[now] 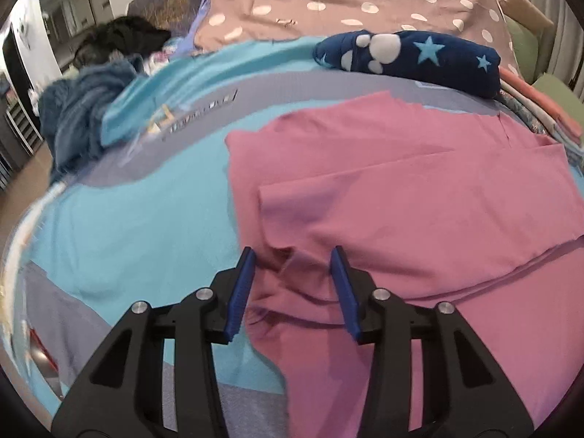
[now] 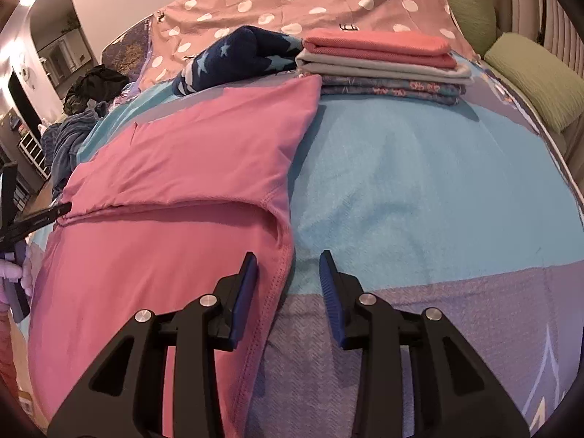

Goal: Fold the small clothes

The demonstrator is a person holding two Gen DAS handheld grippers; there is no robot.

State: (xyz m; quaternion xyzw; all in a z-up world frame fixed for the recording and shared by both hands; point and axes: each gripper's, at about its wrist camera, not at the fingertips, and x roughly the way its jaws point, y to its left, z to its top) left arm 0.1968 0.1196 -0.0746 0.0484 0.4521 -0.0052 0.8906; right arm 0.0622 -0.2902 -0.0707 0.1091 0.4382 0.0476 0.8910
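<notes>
Between the left tongs (image 1: 294, 255) a rumpled corner of the pink shirt (image 1: 419, 189) sits loose; the blue pads (image 1: 241, 292) stand spread on either side of it and press nothing. The right tongs (image 2: 288, 259) are spread too, straddling the stitched hem on the shirt's opposite side, the left pad over pink cloth and the right pad over the bed (image 2: 419, 182).

The shirt lies flat on the bed ahead of both tongs, with 1 fold already laid across it, a sleeve or side panel turned inward. Beyond the right tongs sits a stack (image 2: 379, 58) of folded clothes, its near edge touching the shirt's far corner; a navy star-print roll (image 1: 419, 54) lies beyond the left tongs.

The risk I see: the bunched corner under the left tongs has several layers, so a pinch there may catch only the top ply, or take bedcover along with it, and drag the fold crooked. On the right, the hem lies off-centre between the pads, so closing could miss it and grab only bedcover. If the 2 sides lift unevenly, the laid fold could slide open.

Both tongs tilt steeply down toward the bed, about level with each other, 1 at each side of the shirt. Part of the hand (image 2: 14, 277) holding the left tool shows at the right view's edge.
</notes>
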